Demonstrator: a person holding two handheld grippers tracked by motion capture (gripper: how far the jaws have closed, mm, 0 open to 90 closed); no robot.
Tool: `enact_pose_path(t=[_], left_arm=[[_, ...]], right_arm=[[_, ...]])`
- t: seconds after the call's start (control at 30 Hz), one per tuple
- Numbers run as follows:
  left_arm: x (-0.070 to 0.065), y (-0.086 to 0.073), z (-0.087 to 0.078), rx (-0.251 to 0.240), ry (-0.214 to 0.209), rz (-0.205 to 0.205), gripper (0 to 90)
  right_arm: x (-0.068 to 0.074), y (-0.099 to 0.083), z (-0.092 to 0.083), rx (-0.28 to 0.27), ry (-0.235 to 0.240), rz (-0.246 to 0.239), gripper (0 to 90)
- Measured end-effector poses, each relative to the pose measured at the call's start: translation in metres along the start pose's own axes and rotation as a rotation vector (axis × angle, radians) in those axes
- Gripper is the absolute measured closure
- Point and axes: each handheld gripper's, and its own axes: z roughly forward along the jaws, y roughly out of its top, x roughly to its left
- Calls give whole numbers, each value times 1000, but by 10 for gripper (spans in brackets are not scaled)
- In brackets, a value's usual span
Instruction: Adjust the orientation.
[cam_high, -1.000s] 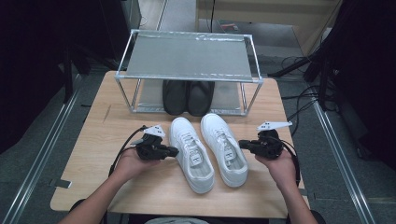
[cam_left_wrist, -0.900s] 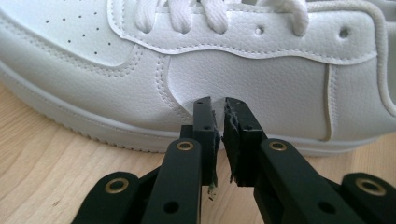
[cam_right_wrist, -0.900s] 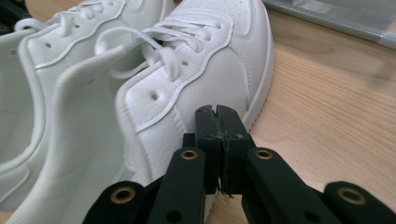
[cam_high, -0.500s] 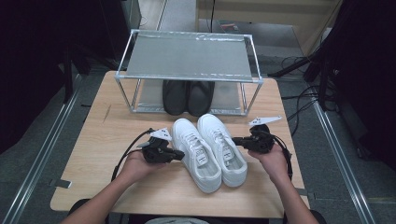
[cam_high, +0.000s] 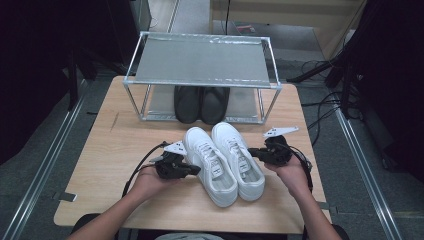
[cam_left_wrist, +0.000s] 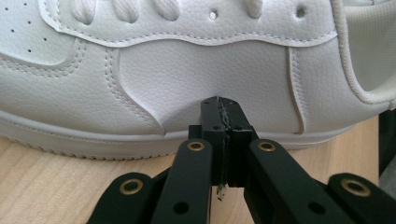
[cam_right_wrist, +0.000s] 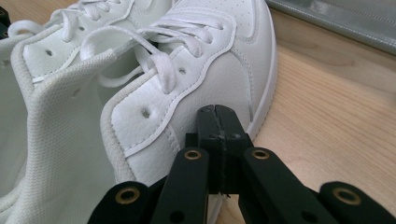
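Pressing in from both sides, the two grippers now flank the pair of white sneakers on the wooden surface. Against the earlier high views, the shoes have slid toward the person and drawn tight together, side by side, toes angled toward the rack. The left gripper has just been closing; in the left gripper view its jaws stand together with nothing between them, tips butted against the outer side of the left sneaker just above the sole. The right gripper likewise has its jaws together and empty, tips against the outer side of the right sneaker near the eyelets. This reads as a squeeze with closed grippers used as pushers, to square the pair up, probably before moving it to the rack; neither shoe is actually gripped, so a lift from here looks unlikely to hold.

At the far end of the surface stands a wire-framed shoe rack. Its top shelf is bare, and a pair of black shoes sits underneath, toes toward the person.
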Motion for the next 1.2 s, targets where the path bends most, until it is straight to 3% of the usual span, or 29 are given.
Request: enact_pose_path(t=[0.23, 0.37, 0.5, 0.63, 0.9, 1.2], left_arm=[[-9, 0, 5, 11, -34, 3, 900], [-16, 1, 8, 27, -43, 30, 900], [-12, 3, 4, 39, -71, 18, 886], [-9, 4, -7, 4, -64, 10, 854], [2, 1, -26, -13, -29, -29, 804], [12, -3, -41, -30, 0, -63, 748]], right_arm=[[-4, -5, -6, 8, 23, 23, 900], [-5, -12, -13, 6, 17, 36, 900], [-2, -13, -16, -3, -33, 35, 900], [-1, -11, -26, -41, -17, 52, 900], [27, -9, -50, -126, 26, 42, 900], [54, -14, -45, -109, 95, 17, 900]])
